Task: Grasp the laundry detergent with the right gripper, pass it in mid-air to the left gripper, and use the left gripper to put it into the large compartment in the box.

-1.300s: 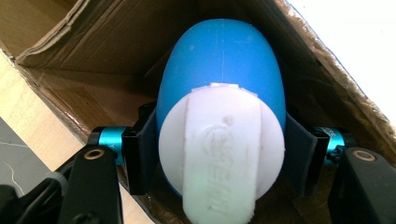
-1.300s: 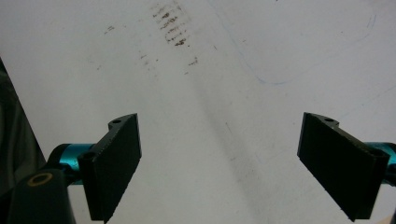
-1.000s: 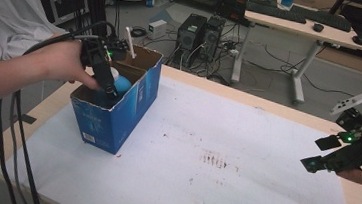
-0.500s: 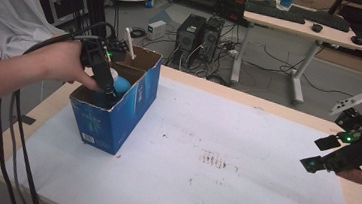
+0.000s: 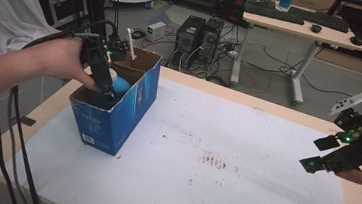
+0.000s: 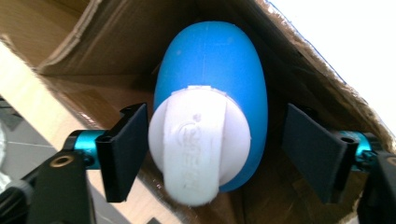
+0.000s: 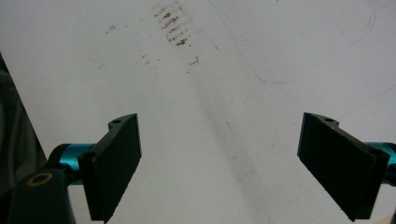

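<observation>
An open blue cardboard box (image 5: 119,118) stands at the table's left. Inside it lies a blue egg-shaped object (image 5: 121,87) with a white ribbed cap (image 6: 198,144). My left gripper (image 5: 107,93) reaches down into the box. It is open, its jaws either side of the white cap (image 6: 212,119); the left jaw is close to the cap and the right one stands apart. My right gripper (image 5: 318,154) hovers open over the table's right edge, with nothing between its jaws (image 7: 222,123).
A white stick (image 5: 131,44) pokes up at the box's far end. A white sheet (image 5: 226,136) with brown smudges (image 5: 212,160) covers the table. Desks, computer towers and cables stand on the floor beyond.
</observation>
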The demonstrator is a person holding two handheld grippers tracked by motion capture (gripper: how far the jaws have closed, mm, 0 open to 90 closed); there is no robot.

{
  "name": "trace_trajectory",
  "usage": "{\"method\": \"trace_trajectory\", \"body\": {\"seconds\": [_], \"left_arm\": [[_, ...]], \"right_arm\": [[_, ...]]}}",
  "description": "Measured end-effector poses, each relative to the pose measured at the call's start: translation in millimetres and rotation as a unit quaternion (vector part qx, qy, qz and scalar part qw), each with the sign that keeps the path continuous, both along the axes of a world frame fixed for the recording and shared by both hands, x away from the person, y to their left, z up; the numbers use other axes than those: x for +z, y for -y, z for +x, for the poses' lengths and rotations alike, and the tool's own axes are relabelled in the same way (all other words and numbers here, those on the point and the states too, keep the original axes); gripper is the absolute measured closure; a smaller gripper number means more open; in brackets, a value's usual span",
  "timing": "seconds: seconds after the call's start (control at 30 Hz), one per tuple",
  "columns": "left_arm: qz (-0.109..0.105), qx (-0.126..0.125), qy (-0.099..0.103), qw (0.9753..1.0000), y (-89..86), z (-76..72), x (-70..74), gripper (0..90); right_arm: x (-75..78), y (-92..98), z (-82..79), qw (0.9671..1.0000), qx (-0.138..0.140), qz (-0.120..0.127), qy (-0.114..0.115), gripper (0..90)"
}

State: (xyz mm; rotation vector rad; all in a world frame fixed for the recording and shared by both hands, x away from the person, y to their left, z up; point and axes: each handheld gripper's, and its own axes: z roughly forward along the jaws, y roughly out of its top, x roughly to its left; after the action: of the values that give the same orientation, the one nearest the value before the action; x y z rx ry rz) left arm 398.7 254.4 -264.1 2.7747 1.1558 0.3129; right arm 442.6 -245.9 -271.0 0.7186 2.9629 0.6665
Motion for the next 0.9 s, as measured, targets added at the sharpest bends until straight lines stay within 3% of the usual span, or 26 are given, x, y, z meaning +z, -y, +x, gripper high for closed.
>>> {"method": "trace_trajectory", "body": {"seconds": [0.17,0.47,0.73,0.9], "left_arm": [[0.01,-0.009,0.001,0.9999,0.5,0.2,10.1,19.5],[0.007,-0.029,0.011,0.9995,7.8,-1.4,37.8,19.4],[0.001,-0.061,0.018,0.998,25.7,-0.5,62.3,19.4],[-0.007,-0.091,0.018,0.9957,43.6,2.7,72.3,19.4]], "right_arm": [[0.5,1.6,-1.0,1.0,-0.002,0.002,0.002,13.2],[1.0,6.8,-4.0,1.0,-0.005,0.003,0.004,13.2],[3.4,11.3,-8.3,0.9999,-0.012,0.006,0.006,13.2],[5.0,15.4,-10.9,0.9997,-0.019,0.01,0.007,13.2]]}}
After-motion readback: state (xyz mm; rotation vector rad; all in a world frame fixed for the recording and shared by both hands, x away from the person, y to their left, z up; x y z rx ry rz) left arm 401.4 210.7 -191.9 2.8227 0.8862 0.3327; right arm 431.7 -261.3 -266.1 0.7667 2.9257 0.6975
